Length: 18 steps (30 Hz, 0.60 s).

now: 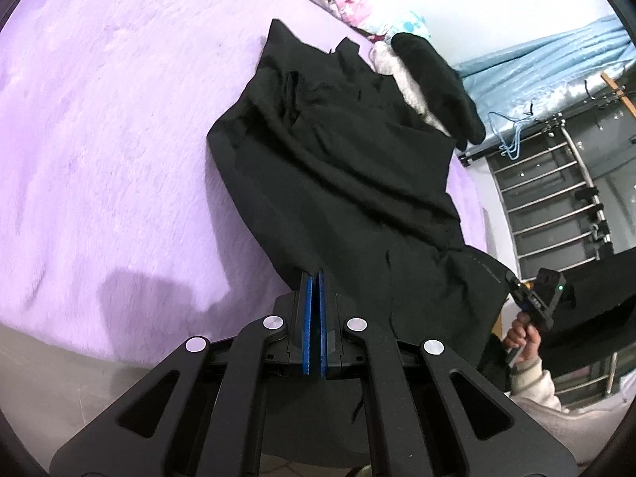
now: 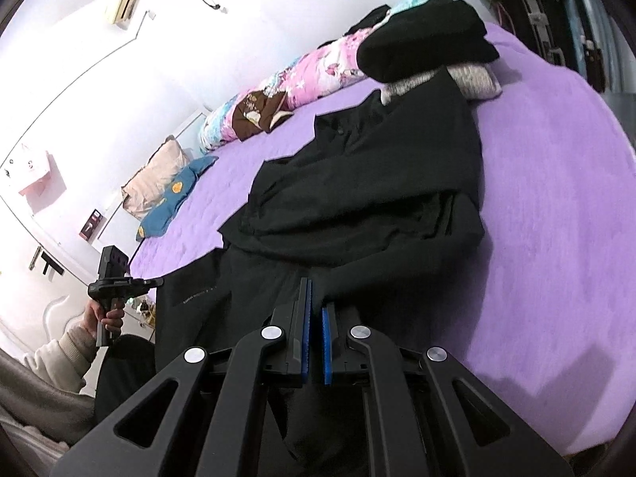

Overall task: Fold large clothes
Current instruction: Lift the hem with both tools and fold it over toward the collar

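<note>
A black garment [image 1: 338, 167] lies on the purple bed [image 1: 99, 139], its long axis running from the near edge, where both hand-held grippers clamp its hem, away to the collar at the far end. The left hand-held gripper [image 1: 314, 274] has its blue pads pressed together on the cloth; the right hand-held gripper [image 2: 316, 298] pinches the hem at its other corner. Folded dark clothes [image 2: 429, 39] lie just past the collar, beside a pink floral quilt [image 2: 310, 75].
</note>
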Each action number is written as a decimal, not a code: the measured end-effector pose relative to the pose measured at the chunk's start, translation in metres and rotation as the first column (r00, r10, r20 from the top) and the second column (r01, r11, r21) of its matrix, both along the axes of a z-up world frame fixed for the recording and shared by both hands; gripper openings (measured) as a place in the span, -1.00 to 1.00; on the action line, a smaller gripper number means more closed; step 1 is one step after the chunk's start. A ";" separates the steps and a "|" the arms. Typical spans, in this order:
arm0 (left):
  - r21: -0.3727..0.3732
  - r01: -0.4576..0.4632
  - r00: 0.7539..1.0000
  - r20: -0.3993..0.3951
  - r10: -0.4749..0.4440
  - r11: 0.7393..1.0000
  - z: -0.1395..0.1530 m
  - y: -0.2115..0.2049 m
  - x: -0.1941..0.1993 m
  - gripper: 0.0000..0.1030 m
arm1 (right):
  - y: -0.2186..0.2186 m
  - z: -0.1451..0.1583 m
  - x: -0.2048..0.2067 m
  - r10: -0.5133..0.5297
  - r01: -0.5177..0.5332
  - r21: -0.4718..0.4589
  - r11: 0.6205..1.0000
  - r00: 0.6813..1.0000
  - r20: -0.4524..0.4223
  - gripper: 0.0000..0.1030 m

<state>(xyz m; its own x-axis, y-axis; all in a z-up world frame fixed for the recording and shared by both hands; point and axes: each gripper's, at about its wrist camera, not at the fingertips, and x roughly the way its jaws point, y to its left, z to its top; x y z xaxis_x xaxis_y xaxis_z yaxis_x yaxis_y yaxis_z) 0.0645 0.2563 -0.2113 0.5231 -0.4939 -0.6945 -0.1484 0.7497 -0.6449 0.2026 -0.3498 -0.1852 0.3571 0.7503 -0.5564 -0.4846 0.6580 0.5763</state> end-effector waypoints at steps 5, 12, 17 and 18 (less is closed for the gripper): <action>-0.008 -0.015 0.999 0.034 0.015 1.000 0.024 0.003 0.013 -0.97 | -0.001 0.019 0.013 -0.005 0.005 0.011 1.000 1.000 0.029 -0.92; -0.057 -0.056 0.996 0.066 0.059 0.997 0.049 0.014 0.044 -0.97 | -0.006 0.039 0.040 -0.055 0.054 0.036 0.998 0.998 0.043 -0.92; -0.103 -0.103 0.992 0.065 0.110 0.989 0.058 0.027 0.076 -0.97 | -0.008 0.041 0.073 -0.121 0.121 0.054 0.991 0.993 0.005 -0.92; -0.120 -0.120 0.990 0.063 0.128 0.986 0.058 0.031 0.085 -0.97 | -0.008 0.040 0.082 -0.136 0.136 0.051 0.989 0.991 -0.003 -0.92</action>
